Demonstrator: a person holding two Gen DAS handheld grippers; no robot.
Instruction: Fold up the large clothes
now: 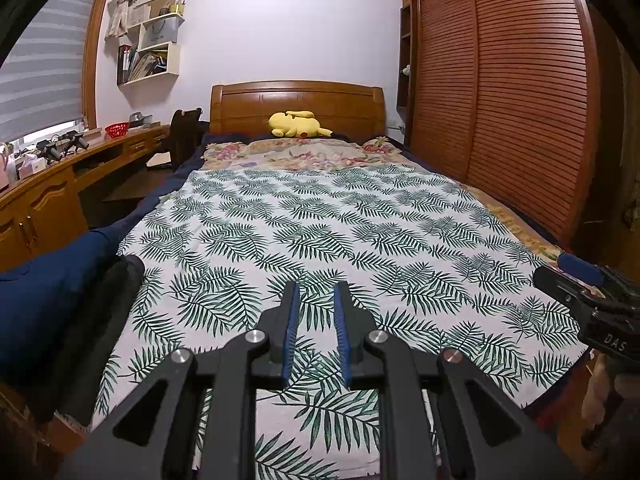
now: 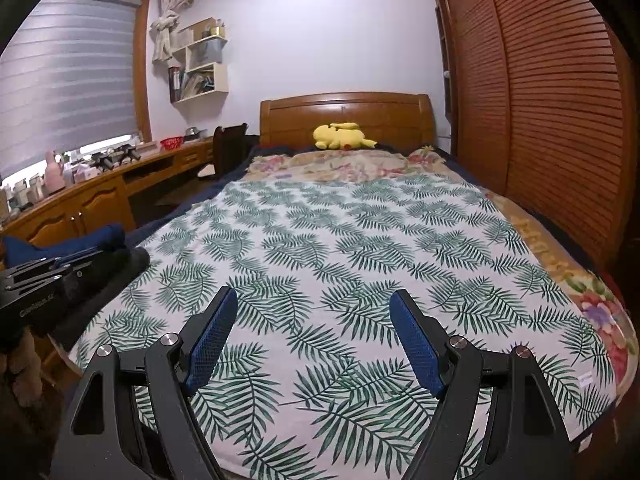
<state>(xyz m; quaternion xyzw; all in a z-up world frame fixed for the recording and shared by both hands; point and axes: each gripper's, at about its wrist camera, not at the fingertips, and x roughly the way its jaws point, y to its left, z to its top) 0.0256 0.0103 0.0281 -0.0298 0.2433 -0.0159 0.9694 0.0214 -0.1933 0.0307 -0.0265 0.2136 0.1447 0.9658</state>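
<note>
Poised over leaf-print sheet (image 1: 320,220) spread flat on bed: left gripper (image 1: 317,292) narrowly parted, empty; right gripper (image 2: 314,300) wide open, empty

Ahead of the left hand-held gripper (image 1: 316,292) the leaf-print sheet (image 1: 320,220) lies flat and bare up to the plush toy (image 1: 298,124) at the headboard. A dark garment (image 1: 60,288) blocks its left; the wardrobe (image 1: 500,100) walls the far right, the desk (image 1: 60,184) the far left.
</note>
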